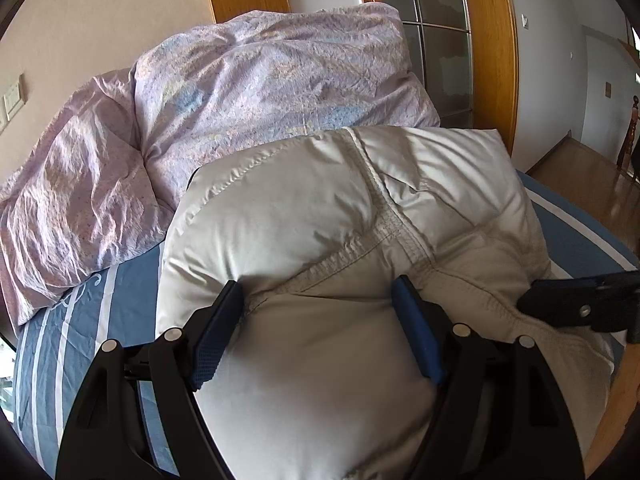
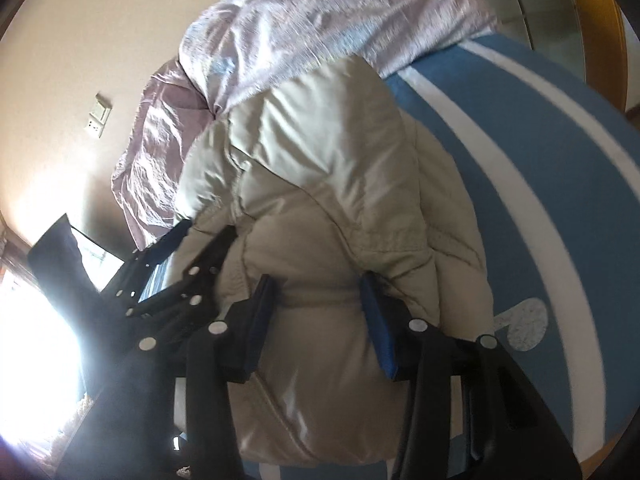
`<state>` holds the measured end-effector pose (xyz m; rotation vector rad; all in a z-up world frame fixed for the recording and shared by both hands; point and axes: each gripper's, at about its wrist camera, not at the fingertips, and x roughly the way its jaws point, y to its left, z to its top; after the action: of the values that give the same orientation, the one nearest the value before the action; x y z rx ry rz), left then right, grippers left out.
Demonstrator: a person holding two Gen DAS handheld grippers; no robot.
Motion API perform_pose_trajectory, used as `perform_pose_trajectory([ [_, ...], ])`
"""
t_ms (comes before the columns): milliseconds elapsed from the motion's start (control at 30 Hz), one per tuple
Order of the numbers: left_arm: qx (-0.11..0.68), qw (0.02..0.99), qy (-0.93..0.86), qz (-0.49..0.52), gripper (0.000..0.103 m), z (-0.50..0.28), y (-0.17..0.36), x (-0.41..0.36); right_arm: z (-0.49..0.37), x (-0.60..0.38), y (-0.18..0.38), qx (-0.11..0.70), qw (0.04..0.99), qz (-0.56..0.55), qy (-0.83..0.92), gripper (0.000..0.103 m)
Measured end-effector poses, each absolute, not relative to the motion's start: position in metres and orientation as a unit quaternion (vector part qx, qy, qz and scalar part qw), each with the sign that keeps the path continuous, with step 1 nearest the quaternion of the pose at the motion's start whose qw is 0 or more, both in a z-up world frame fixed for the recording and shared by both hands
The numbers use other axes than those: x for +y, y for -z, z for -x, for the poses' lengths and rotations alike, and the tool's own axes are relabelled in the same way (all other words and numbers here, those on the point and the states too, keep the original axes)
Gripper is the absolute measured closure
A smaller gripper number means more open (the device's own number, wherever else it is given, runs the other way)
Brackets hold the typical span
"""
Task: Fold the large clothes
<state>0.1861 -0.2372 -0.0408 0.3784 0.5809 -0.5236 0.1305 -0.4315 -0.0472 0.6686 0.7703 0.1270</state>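
Both your grippers sit over the puffy jacket on the bed.

Your left gripper (image 1: 316,300) has its jaws spread wide, straddling a fat quilted bulge of the beige puffer jacket (image 1: 340,208); the blue pads (image 1: 416,332) lie against the fabric on both sides, so it reads as a wide hold. Your right gripper (image 2: 316,304) is about half open over the jacket's (image 2: 320,184) near fold; that view is blurred, so you can't tell if its pads press the cloth. The jacket lies bunched on the blue-and-white striped sheet (image 1: 92,320), its far edge touching the crumpled lilac duvet (image 1: 260,92). From the left view the right gripper's tip (image 1: 580,304) rests at the jacket's right edge.
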Motion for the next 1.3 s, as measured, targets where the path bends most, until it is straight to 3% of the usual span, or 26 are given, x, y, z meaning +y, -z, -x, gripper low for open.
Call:
perform_pose_trajectory([
  [333,0.276,0.908,0.250,-0.192,0.025,-0.183,0.040,-0.239,-0.127,-0.428,0.073,0.340,0.874,-0.342,-0.066,0.058],
  [600,0.265,0.926,0.230,-0.140,0.022,-0.203,-0.021,-0.190,-0.126,-0.433,0.074,0.339,0.868,-0.354,-0.078,0.058],
  [767,0.315,0.906,0.237,-0.155,0.022,-0.227,0.007,-0.203,-0.123,-0.433,0.058,0.349,0.869,-0.345,-0.067,0.056],
  [933,0.327,0.904,0.243,-0.128,0.022,-0.233,0.013,-0.199,-0.106,-0.454,0.009,0.281,0.903,-0.324,-0.001,0.025],
  [1133,0.323,0.907,0.239,-0.130,0.022,-0.231,0.015,-0.200,-0.156,-0.472,0.012,0.313,0.889,-0.333,0.023,0.025],
  [1167,0.323,0.906,0.239,-0.131,0.022,-0.231,0.015,-0.201,-0.163,-0.472,0.016,0.318,0.887,-0.335,0.025,0.025],
  [1200,0.323,0.906,0.239,-0.132,0.022,-0.230,0.015,-0.202,-0.170,-0.472,0.020,0.324,0.883,-0.340,0.024,0.033],
  [1233,0.322,0.907,0.238,-0.132,0.022,-0.230,0.015,-0.202,-0.173,-0.472,0.024,0.325,0.880,-0.346,0.018,0.043],
  [1267,0.322,0.907,0.238,-0.134,0.022,-0.230,0.015,-0.202,-0.176,-0.471,0.028,0.326,0.876,-0.356,0.004,0.062],
  [1300,0.321,0.907,0.238,-0.135,0.022,-0.230,0.016,-0.203,-0.177,-0.470,0.031,0.326,0.874,-0.360,0.003,0.069],
])
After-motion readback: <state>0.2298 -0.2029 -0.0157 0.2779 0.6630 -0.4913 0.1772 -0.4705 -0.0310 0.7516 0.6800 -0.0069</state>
